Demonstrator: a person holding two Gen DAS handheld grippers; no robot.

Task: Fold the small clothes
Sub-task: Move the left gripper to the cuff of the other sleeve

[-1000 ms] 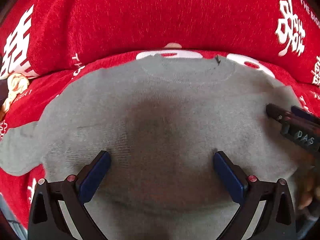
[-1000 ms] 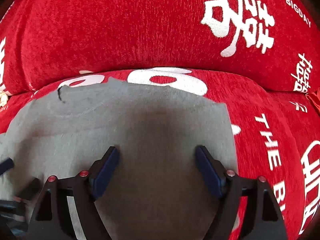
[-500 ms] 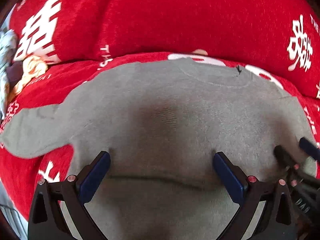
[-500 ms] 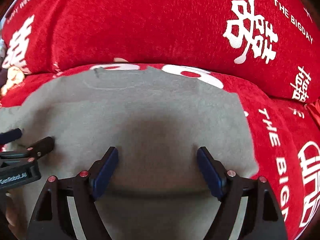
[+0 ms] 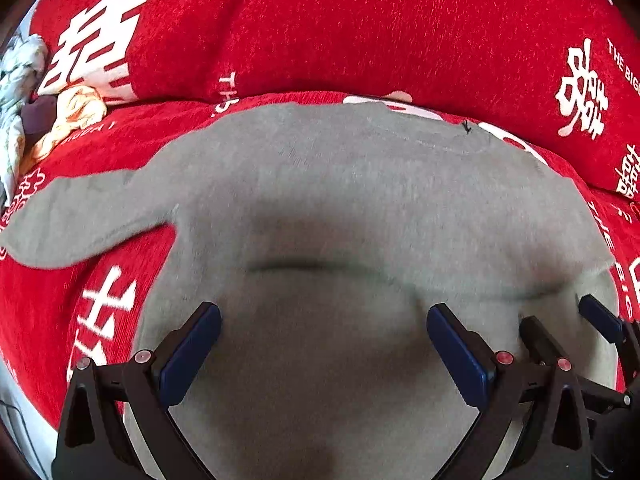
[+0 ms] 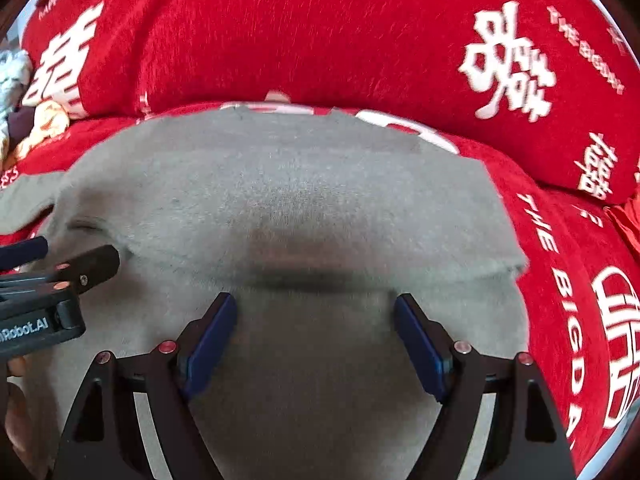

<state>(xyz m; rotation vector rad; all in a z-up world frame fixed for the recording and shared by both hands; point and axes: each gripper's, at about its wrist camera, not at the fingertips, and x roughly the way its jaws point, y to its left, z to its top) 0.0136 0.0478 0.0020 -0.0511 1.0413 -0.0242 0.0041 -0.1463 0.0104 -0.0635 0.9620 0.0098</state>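
Observation:
A grey sweater [image 5: 360,200] lies flat on the red sofa seat [image 5: 48,312], neckline [image 5: 452,136] toward the backrest. One sleeve [image 5: 80,216] sticks out to the left, and a shallow crease [image 5: 304,266] runs across the body. My left gripper [image 5: 324,316] hovers open over the lower body, nothing between its blue pads. Just to its right is my right gripper [image 5: 564,316]. In the right wrist view the right gripper [image 6: 316,304] stands open above a dark fold line [image 6: 312,274] in the sweater [image 6: 300,184]. The left gripper [image 6: 64,254] shows at that view's left edge.
The red backrest cushion [image 5: 360,32] with white lettering rises behind the sweater. Crumpled orange and pale clothes [image 5: 76,112] lie at the far left of the seat. The seat's front edge [image 5: 24,420] shows at the lower left. A hand [image 6: 12,368] holds the left gripper.
Both grippers have drawn back and to the left over the sweater, staying open. The left sleeve and the crease have come into view, and the right gripper now sits close beside the left.

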